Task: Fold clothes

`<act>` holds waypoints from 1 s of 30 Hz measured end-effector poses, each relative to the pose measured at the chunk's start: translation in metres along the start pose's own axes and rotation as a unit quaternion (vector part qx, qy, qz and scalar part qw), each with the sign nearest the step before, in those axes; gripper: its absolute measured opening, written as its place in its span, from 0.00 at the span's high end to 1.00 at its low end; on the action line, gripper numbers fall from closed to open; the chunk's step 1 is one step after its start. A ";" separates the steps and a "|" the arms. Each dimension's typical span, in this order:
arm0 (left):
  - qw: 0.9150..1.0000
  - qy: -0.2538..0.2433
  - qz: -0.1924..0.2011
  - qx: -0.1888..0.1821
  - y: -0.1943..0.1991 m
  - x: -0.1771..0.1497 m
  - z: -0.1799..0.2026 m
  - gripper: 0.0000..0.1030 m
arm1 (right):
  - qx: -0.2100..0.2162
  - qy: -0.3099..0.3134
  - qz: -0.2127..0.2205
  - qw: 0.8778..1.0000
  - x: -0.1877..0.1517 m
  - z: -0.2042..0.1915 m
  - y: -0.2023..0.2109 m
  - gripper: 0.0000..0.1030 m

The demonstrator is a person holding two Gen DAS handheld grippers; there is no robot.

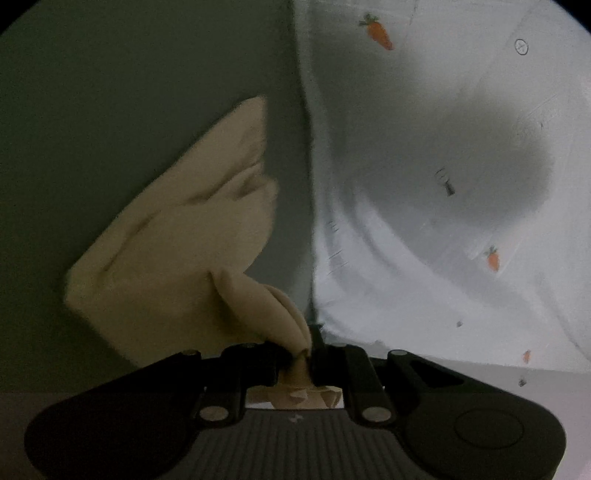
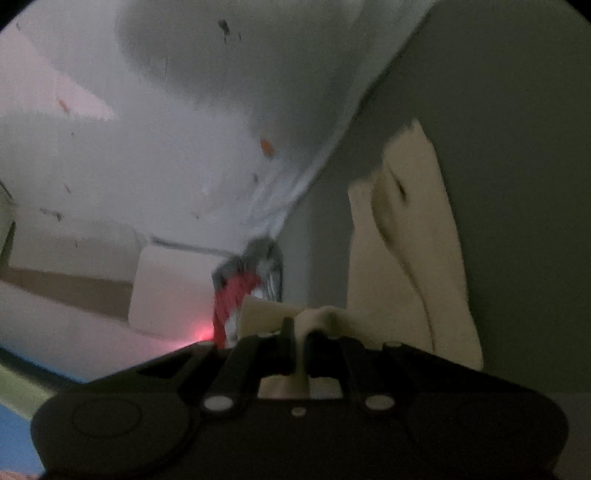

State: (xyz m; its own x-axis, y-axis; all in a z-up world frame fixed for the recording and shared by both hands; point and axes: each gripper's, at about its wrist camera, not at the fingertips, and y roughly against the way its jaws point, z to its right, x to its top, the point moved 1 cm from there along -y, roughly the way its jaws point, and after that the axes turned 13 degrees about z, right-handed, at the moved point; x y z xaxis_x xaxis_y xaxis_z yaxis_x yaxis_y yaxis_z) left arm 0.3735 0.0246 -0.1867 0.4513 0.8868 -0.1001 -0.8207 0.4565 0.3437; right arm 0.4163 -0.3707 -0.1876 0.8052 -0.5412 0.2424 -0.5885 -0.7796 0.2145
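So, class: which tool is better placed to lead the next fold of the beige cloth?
Probably neither: left tool and right tool both pinch the beige cloth, so they likely move together.

No words, brand names or numbers can be read in either view. The only signs are small printed motifs on the white sheet [image 1: 443, 258]: an orange carrot with a green top [image 1: 378, 31] near its upper edge, a second carrot [image 1: 493, 258] lower down, and a small circled mark [image 1: 521, 47] too blurred to make out. The right wrist view shows only smeared orange and dark specks on the same sheet
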 end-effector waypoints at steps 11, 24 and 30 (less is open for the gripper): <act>0.993 -0.093 -0.021 0.068 -0.154 0.097 0.024 0.75 | -0.109 -0.052 0.045 0.992 0.105 0.057 -0.148 0.91; 0.967 -0.248 0.032 0.056 -0.133 0.118 0.054 0.27 | -0.138 -0.046 0.135 0.980 0.120 0.050 -0.148 0.47; 0.891 -0.424 0.048 0.154 -0.113 0.036 0.062 0.27 | -0.226 0.218 0.098 0.944 0.067 -0.021 -0.147 0.47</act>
State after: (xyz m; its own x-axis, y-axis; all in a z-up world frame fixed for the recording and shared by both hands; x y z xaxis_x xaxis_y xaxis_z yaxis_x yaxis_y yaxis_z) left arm 0.5043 0.0002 -0.1719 0.5937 0.4871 0.6405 -0.7937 0.2236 0.5657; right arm 0.5552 -0.2853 -0.1834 0.6285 -0.4032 0.6651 -0.7739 -0.4099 0.4828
